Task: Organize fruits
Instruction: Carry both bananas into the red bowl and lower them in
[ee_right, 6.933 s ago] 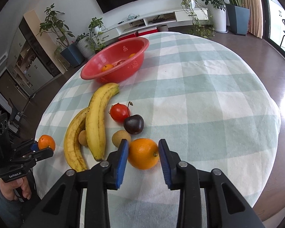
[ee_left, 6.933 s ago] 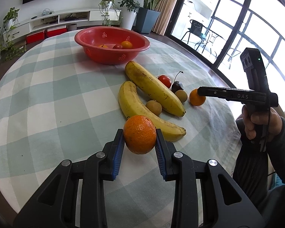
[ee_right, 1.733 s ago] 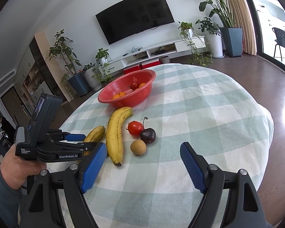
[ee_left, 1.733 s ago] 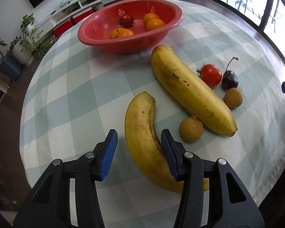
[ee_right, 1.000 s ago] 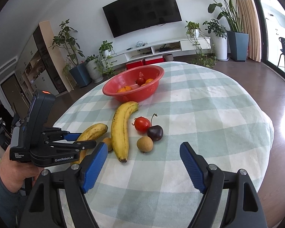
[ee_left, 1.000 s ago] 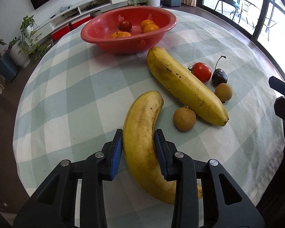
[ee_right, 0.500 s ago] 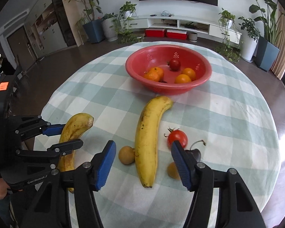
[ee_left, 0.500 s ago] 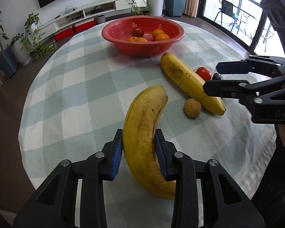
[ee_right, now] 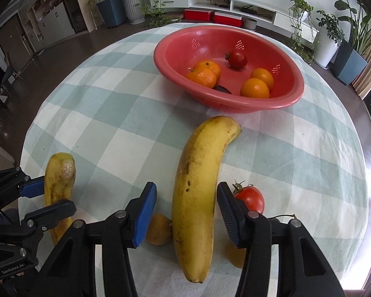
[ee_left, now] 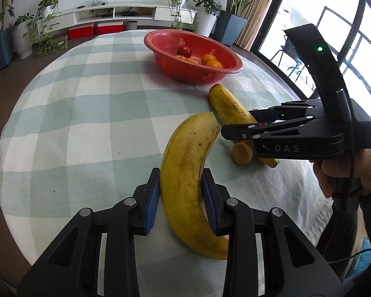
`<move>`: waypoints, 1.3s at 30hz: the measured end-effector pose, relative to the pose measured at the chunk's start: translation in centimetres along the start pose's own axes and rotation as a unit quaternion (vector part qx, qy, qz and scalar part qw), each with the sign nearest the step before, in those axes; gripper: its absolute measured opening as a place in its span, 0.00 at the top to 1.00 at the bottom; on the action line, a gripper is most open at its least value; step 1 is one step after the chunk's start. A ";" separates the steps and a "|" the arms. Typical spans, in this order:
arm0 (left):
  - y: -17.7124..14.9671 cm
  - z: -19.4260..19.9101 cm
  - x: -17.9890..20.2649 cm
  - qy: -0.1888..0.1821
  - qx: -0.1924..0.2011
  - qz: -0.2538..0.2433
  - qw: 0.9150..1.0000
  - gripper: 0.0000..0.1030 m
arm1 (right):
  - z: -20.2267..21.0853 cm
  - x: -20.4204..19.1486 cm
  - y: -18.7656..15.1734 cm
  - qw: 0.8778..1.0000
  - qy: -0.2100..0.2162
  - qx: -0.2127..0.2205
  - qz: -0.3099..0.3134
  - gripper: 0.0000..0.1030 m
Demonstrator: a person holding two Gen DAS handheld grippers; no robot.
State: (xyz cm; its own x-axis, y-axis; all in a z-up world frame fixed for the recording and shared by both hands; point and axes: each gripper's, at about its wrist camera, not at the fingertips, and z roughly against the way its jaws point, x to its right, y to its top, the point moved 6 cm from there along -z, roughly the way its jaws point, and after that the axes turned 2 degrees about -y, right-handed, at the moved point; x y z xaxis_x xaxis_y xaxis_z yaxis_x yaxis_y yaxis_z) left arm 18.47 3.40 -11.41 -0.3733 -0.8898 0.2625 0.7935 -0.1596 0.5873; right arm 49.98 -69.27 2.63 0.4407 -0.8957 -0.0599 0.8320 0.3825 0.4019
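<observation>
My left gripper (ee_left: 180, 199) is shut on a curved yellow banana (ee_left: 188, 173) and holds it above the checked tablecloth; it also shows in the right wrist view (ee_right: 58, 185). My right gripper (ee_right: 186, 212) is open with its jaws either side of a second banana (ee_right: 199, 193) that lies on the cloth, not touching it. The red bowl (ee_right: 279, 104) beyond holds several oranges (ee_right: 256, 89), a tomato (ee_right: 238, 59) and a dark fruit. In the left wrist view the bowl (ee_left: 225, 70) is at the far side and the right gripper's body (ee_left: 296, 136) is at the right.
On the cloth near the right gripper lie a tomato (ee_right: 249, 198), a small brown fruit (ee_right: 158, 230) and another partly hidden under the right finger. The round table's edge (ee_right: 29, 133) curves at the left. Plants and a TV shelf stand behind.
My left gripper has lifted the banana and turned left. My right gripper has moved down and forward over the second banana and its jaws have narrowed around it.
</observation>
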 end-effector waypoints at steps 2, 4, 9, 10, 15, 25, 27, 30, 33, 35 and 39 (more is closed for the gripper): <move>0.0 0.3 0.0 -0.003 0.004 0.002 1.000 0.71 | -0.4 0.2 -0.1 1.000 0.005 -0.008 -0.006 0.60; 0.0 0.5 0.1 -0.005 0.007 0.003 1.000 0.71 | -0.7 0.4 -0.1 1.000 0.020 -0.013 -0.013 0.65; 0.0 0.8 0.3 -0.007 0.009 0.007 1.000 0.71 | -0.7 0.7 -0.2 0.999 0.035 -0.011 -0.023 0.65; 0.0 0.9 0.4 -0.010 0.010 0.007 1.000 0.71 | -0.6 0.7 -0.2 0.999 0.038 -0.009 -0.024 0.66; -0.1 1.0 0.1 -0.034 0.018 0.026 0.999 0.71 | 0.3 1.2 -0.8 0.998 0.044 0.011 -0.032 0.66; 0.2 2.8 0.7 -0.052 0.053 0.027 0.997 0.71 | 4.7 1.1 -2.2 0.994 0.078 0.060 -0.039 0.66; 0.5 3.4 1.0 -0.058 0.060 0.028 0.996 0.71 | 5.6 1.3 -2.6 0.992 0.091 0.070 -0.050 0.66; 1.3 4.5 1.6 -0.065 0.073 0.023 0.995 0.71 | 6.9 2.2 -3.1 0.988 0.105 0.086 -0.069 0.66; 2.6 5.4 2.0 -0.075 0.083 0.019 0.994 0.71 | 8.3 4.0 -3.3 0.985 0.108 0.101 -0.089 0.66; 3.8 6.1 2.0 -0.076 0.090 0.017 0.993 0.71 | 9.1 5.8 -3.0 0.982 0.105 0.113 -0.107 0.66; 6.8 7.4 1.6 -0.072 0.104 0.010 0.992 0.71 | 10.9 10.1 -2.0 0.976 0.089 0.137 -0.142 0.66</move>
State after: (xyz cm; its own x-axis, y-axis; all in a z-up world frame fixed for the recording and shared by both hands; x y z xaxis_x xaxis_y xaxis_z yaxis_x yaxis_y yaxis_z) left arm 19.71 4.05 -1.37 -0.4348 -0.8196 0.3731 0.6903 -0.0373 0.7226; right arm 49.13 -81.56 11.21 0.2764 -0.8939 -0.3529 0.8186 0.0267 0.5737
